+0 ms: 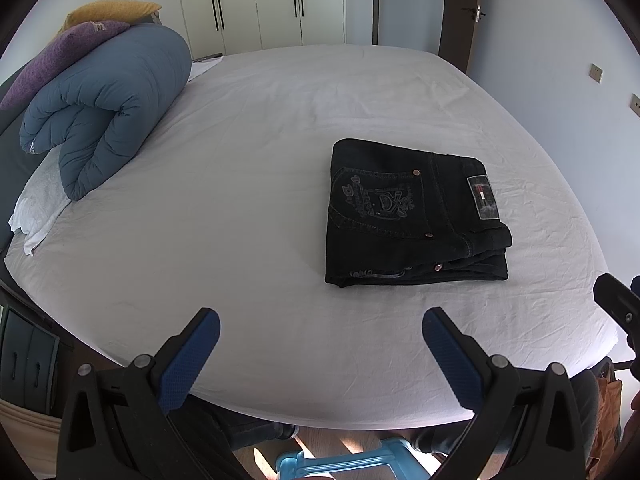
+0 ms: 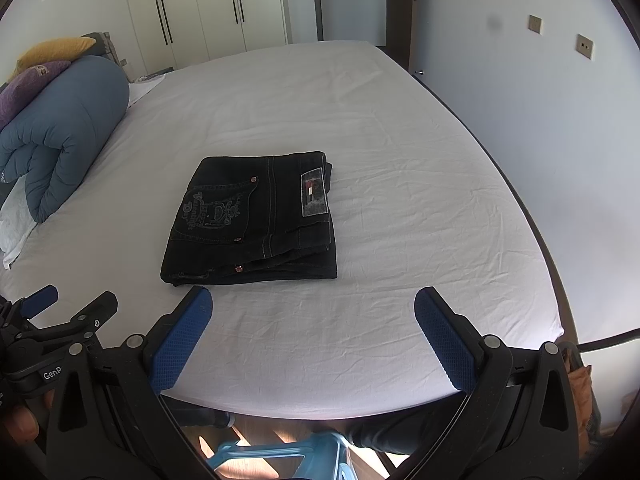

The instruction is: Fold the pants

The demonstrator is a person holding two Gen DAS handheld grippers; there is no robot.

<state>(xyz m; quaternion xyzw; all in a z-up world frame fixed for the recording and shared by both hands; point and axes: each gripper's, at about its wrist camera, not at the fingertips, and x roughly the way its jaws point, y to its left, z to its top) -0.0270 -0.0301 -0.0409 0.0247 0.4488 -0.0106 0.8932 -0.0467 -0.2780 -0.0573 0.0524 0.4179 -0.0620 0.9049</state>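
Note:
Black jeans (image 1: pixel 412 216) lie folded into a compact stack on the white bed sheet (image 1: pixel 260 160), back pocket and brand patch up. They also show in the right wrist view (image 2: pixel 256 220). My left gripper (image 1: pixel 320 328) is open and empty, held over the bed's near edge, short of the jeans and to their left. My right gripper (image 2: pixel 314 308) is open and empty, just in front of the jeans' near edge. The left gripper shows at the left edge of the right wrist view (image 2: pixel 68 312).
A rolled blue duvet (image 1: pixel 108 108) with purple and yellow pillows (image 1: pixel 60 52) lies at the bed's far left. A white towel (image 1: pixel 36 204) sits beside it. Wardrobe doors (image 1: pixel 256 0) stand behind. A blue stool (image 1: pixel 340 460) is on the floor below.

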